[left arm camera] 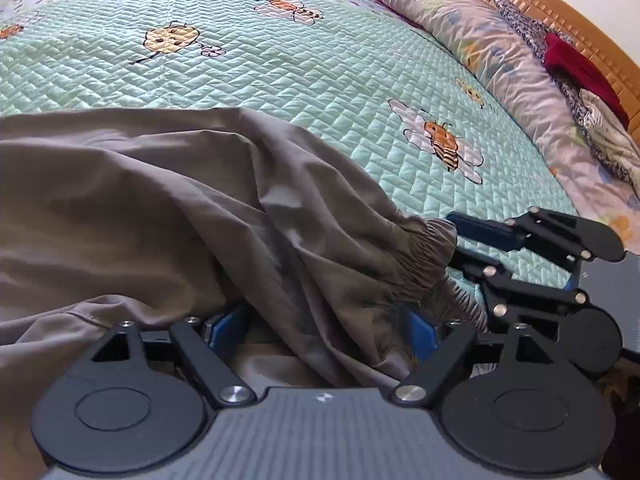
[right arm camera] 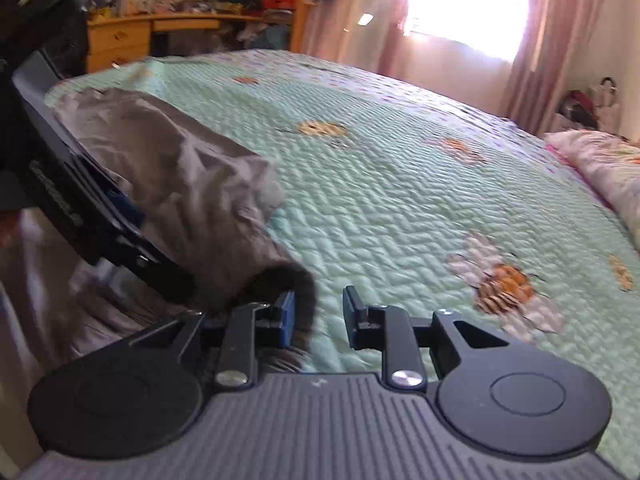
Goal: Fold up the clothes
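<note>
A grey-brown garment (left arm camera: 160,208) with an elastic gathered cuff (left arm camera: 424,248) lies crumpled on the mint quilted bedspread (left arm camera: 280,72). My left gripper (left arm camera: 322,330) stands wide open at the garment's near edge. Cloth is draped loosely between its blue pads (left arm camera: 224,328) and hides their tips. My right gripper (right arm camera: 320,316) is open, with bare quilt showing in the gap. The cuff (right arm camera: 288,276) rests against its left pad (right arm camera: 286,320) only. In the left wrist view the right gripper (left arm camera: 454,236) reaches in from the right, its tips at the cuff.
A rolled floral duvet (left arm camera: 500,52), a red cloth (left arm camera: 576,68) and other clothes lie along the wooden headboard (left arm camera: 560,8). Beyond the bed stand a cluttered wooden desk (right arm camera: 120,36) and a bright window with pink curtains (right arm camera: 460,12). Open quilt (right arm camera: 400,180) stretches past the garment.
</note>
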